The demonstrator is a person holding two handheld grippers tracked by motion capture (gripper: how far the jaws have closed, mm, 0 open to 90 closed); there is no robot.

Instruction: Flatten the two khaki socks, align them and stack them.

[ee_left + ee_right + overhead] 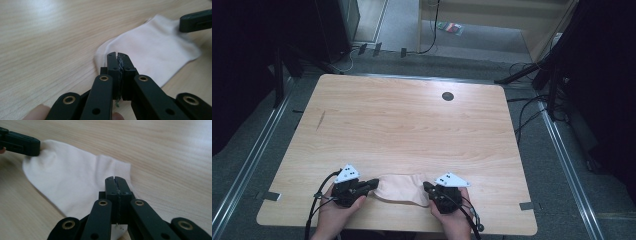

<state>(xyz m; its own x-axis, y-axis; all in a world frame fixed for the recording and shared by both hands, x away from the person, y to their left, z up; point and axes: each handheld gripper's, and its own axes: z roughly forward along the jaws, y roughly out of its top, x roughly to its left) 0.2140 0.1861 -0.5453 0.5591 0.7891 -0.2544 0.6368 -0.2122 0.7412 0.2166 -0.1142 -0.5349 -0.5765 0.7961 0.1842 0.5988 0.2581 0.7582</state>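
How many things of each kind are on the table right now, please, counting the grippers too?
Grippers: 2, the left gripper and the right gripper, each shut on an end of the cloth.
Pale cloth: 1, lying flat between them on the wooden table.
Total: 3

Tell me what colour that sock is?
The sock is plain white, clearest in the right gripper view.
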